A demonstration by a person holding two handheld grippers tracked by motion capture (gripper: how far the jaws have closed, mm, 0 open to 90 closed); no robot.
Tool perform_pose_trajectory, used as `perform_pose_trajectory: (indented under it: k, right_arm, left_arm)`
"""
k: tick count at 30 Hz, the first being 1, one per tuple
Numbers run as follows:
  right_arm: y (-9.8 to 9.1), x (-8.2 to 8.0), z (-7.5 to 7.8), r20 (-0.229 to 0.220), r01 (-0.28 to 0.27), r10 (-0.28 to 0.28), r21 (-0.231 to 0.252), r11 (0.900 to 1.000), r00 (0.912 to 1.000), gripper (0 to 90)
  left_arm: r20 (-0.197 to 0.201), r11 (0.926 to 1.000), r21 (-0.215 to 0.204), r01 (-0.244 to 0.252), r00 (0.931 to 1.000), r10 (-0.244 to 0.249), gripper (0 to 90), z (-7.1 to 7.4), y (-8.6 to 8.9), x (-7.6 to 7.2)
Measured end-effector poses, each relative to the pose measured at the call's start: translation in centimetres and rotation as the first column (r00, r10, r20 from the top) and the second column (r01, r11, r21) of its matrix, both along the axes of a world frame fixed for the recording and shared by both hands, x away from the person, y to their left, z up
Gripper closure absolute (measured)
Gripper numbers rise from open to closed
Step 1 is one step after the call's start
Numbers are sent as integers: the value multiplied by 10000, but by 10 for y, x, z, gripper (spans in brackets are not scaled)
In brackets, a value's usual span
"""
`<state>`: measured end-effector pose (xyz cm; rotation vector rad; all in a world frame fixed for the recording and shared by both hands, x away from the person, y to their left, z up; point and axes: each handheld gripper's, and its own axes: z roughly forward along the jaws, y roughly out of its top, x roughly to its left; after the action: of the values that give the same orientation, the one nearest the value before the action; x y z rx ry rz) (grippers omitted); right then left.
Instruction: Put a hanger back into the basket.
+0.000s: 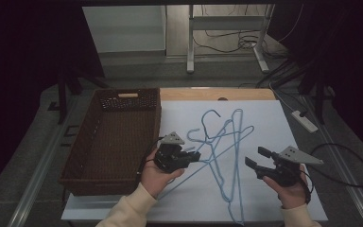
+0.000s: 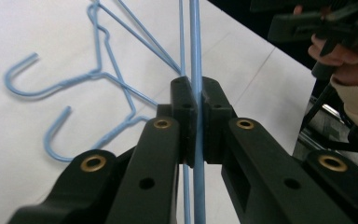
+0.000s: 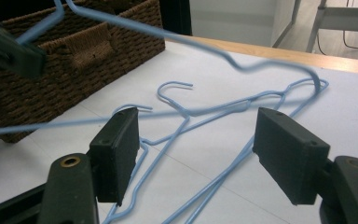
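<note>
Blue wire hangers [image 1: 227,142] lie tangled on the white sheet [image 1: 264,123] in the middle of the table. My left gripper [image 1: 196,156] is shut on the straight wire of one blue hanger [image 2: 196,46], with the wire pinched between its pads [image 2: 186,116]. In the right gripper view that hanger [image 3: 191,44] hangs raised and blurred above the others. My right gripper [image 1: 254,157] is held open to the right of the pile, with nothing between its pads [image 3: 116,154]. Two hooks [image 2: 23,74] rest flat on the sheet.
A brown wicker basket [image 1: 82,156] stands along the table's left side, next to the left hand. A bare wooden strip [image 1: 217,93] runs behind the sheet. Beyond the table, a power strip [image 1: 305,120] and cables lie on the floor beside a metal frame [image 1: 227,33].
</note>
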<state>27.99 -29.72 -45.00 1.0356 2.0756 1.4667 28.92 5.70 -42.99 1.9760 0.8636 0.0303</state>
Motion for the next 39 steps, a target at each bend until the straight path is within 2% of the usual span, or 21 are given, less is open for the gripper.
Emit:
perform_pose_trajectory:
  k: [8, 14, 19, 20, 26, 33, 35, 39]
  right_arm:
    - [-1, 4, -9, -215, -130, 122, -418, 9990, 9997, 317]
    - [-1, 6, -14, -423, -203, 175, -657, 9976, 9990, 315]
    - [1, 7, -17, -552, -215, 170, -821, 9964, 9983, 304]
    - [1, 7, -17, -552, -215, 170, -821, 9964, 9983, 304]
    - [2, 8, -21, -667, -226, 165, -916, 9955, 9976, 304]
    - [2, 10, -24, -799, -249, 168, -1012, 9946, 9967, 304]
    - [2, 10, -25, -830, -241, 155, -1038, 9943, 9964, 303]
    - [2, 11, -26, -858, -250, 160, -1058, 9941, 9962, 302]
  left_arm:
    - [523, 9991, -365, -201, 9984, 220, 858, 25, 22, -1]
    - [829, 9970, -683, -351, 9957, 408, 858, 38, 41, -3]
    - [1029, 9959, -684, -589, 9925, 658, 858, 48, 59, -4]
    - [1029, 9959, -684, -589, 9925, 658, 858, 48, 59, -4]
    - [1124, 9903, -783, -1147, 9860, 1230, 858, 52, 85, -5]
    - [1219, 9850, -838, -1511, 9795, 1606, 858, 54, 110, -4]
    - [1240, 9842, -852, -1552, 9785, 1651, 859, 55, 112, -5]
    - [1332, 9798, -888, -1792, 9727, 1899, 858, 58, 126, -5]
